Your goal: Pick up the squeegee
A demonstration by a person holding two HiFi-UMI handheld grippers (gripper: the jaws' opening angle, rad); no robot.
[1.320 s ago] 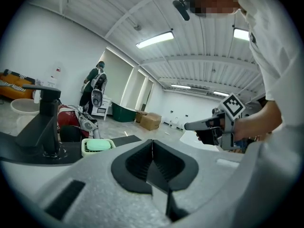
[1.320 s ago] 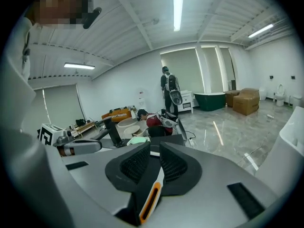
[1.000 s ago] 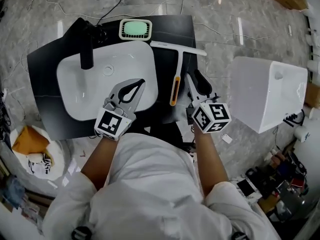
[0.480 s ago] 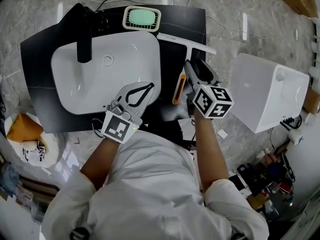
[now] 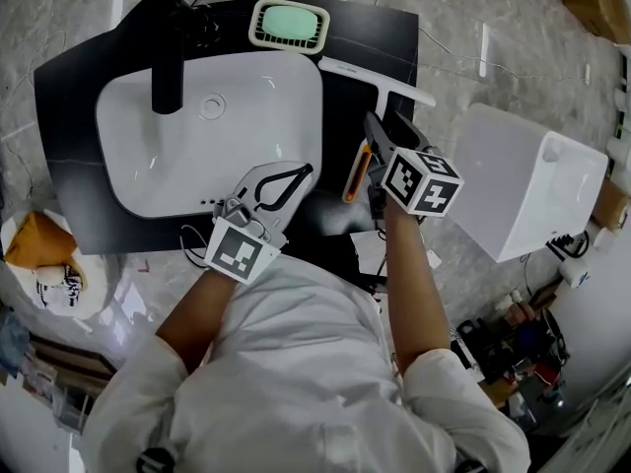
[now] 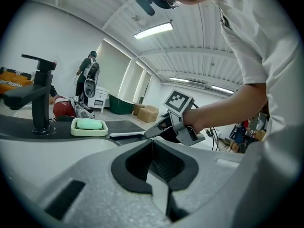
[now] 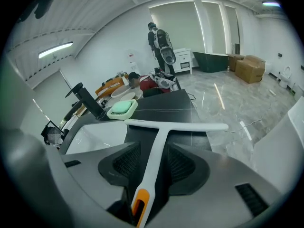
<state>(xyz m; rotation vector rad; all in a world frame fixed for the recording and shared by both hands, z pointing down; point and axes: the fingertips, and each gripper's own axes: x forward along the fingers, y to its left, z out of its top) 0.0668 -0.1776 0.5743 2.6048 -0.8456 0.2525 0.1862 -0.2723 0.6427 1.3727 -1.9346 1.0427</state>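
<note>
The squeegee is white with an orange handle end. It lies flat on the black counter just right of the basin, its blade at the far end. My right gripper is open and tilted down over the handle. In the right gripper view the handle runs between the two pads with a gap on each side. My left gripper is shut and empty over the basin's front right rim; its jaws meet in the left gripper view.
A white basin with a black tap fills the counter's left part. A soap dish with green soap stands behind it. A white box-like fixture stands right of the counter. Cables lie on the marble floor.
My right gripper has dropped and tilted down onto the squeegee handle, which now lies between its wider jaws. The left gripper has shifted slightly along the basin's front rim.
</note>
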